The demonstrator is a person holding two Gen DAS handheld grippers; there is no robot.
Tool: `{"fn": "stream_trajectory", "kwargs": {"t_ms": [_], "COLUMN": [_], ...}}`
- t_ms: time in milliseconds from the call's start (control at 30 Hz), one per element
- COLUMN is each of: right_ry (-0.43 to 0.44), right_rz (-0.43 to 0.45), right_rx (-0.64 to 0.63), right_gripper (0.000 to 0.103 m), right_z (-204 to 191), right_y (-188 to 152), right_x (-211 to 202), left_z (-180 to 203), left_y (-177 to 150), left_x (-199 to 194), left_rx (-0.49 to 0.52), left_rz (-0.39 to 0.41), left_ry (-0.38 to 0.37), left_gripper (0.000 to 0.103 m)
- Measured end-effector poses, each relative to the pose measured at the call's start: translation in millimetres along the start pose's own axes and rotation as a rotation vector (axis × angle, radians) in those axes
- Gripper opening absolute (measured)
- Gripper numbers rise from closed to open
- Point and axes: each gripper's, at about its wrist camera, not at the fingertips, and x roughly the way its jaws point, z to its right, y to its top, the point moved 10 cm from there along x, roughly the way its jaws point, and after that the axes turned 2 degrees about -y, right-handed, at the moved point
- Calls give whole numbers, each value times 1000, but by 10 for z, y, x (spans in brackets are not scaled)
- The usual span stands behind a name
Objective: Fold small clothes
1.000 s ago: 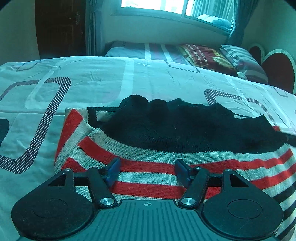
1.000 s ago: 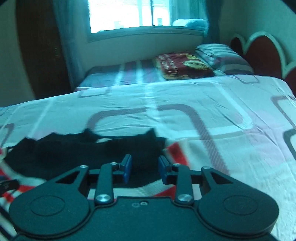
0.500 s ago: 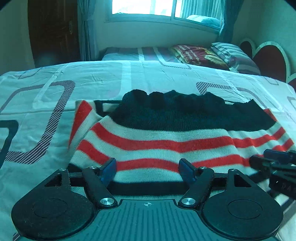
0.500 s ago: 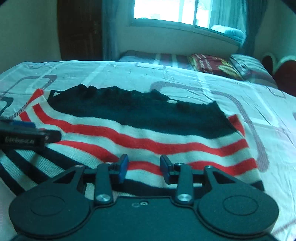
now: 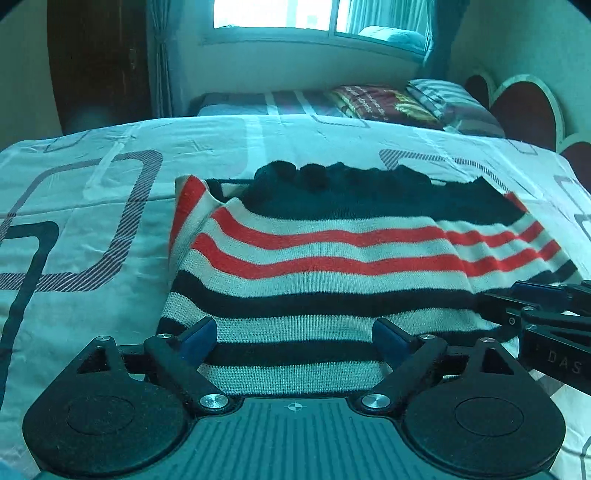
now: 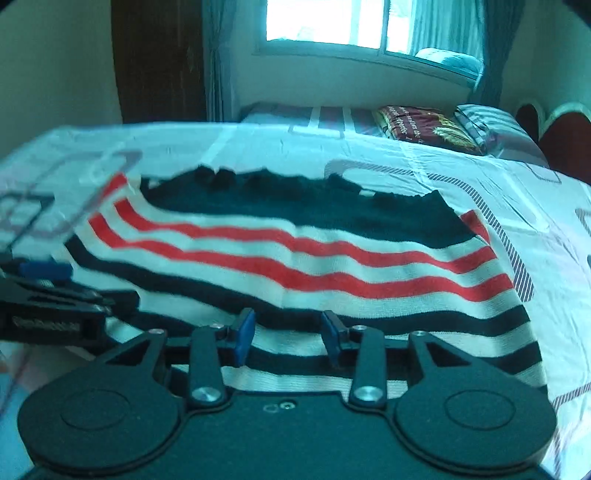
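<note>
A small knit sweater (image 5: pixel 325 258) with red, white and black stripes and a black upper part lies folded on the bed; it also shows in the right wrist view (image 6: pixel 295 258). My left gripper (image 5: pixel 295 338) is open over the sweater's near edge, empty. My right gripper (image 6: pixel 288 332) is open over the near edge further right, empty. The right gripper also shows in the left wrist view (image 5: pixel 535 306), and the left gripper shows at the left of the right wrist view (image 6: pixel 55 295).
The bed sheet (image 5: pixel 92 221) is white with grey rounded-square patterns. Pillows (image 5: pixel 388 105) and a folded blanket lie at the far end. A red headboard (image 5: pixel 528 110) stands at the right. A window (image 5: pixel 314 14) and a dark door (image 5: pixel 99 62) are behind.
Both grippers pulled back toward the near edge of the sweater. More striped fabric now shows in front of them. The right gripper swung left and opened a little wider.
</note>
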Motion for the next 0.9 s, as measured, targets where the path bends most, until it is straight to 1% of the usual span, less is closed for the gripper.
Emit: {"fn": "stream_trajectory", "kwargs": {"t_ms": [33, 100, 133, 167, 267, 300, 367, 433, 567, 700, 800, 900], "right_ry": [-3, 0, -12, -20, -28, -22, 1, 14, 20, 29, 32, 33], "right_rz": [7, -6, -29, -72, -58, -61, -59, -44, -8, 13, 26, 19], "right_rx": [5, -1, -17, -40, -97, -83, -15, 35, 32, 31, 26, 22], "right_gripper": [40, 40, 40, 41, 42, 42, 42, 42, 42, 42, 42, 42], "right_z": [-12, -47, -62, -76, -120, -111, -58, -17, -17, -27, -41, -58], "right_y": [11, -3, -46, -127, -200, -187, -136, -73, 53, 149, 209, 208], "right_x": [2, 44, 96, 174, 170, 145, 88, 35, -44, -83, -79, -22], "left_z": [-3, -10, -14, -16, 5, 0, -14, -28, -45, -115, -194, -253], "left_y": [8, -7, -35, -56, -51, -46, -44, -41, -64, -116, -190, -262], "left_x": [22, 91, 143, 169, 137, 119, 74, 30, -71, -189, -271, -314], "left_rx": [0, 1, 6, 12, 19, 11, -9, -25, -56, -141, -230, -315], "left_rz": [-1, -11, -20, -20, -29, -33, -39, -44, -59, -71, -75, -78], "left_ry": [7, 17, 18, 20, 24, 21, 19, 20, 10, -30, -64, -93], "left_gripper": [91, 91, 91, 93, 93, 93, 93, 93, 93, 93, 93, 93]}}
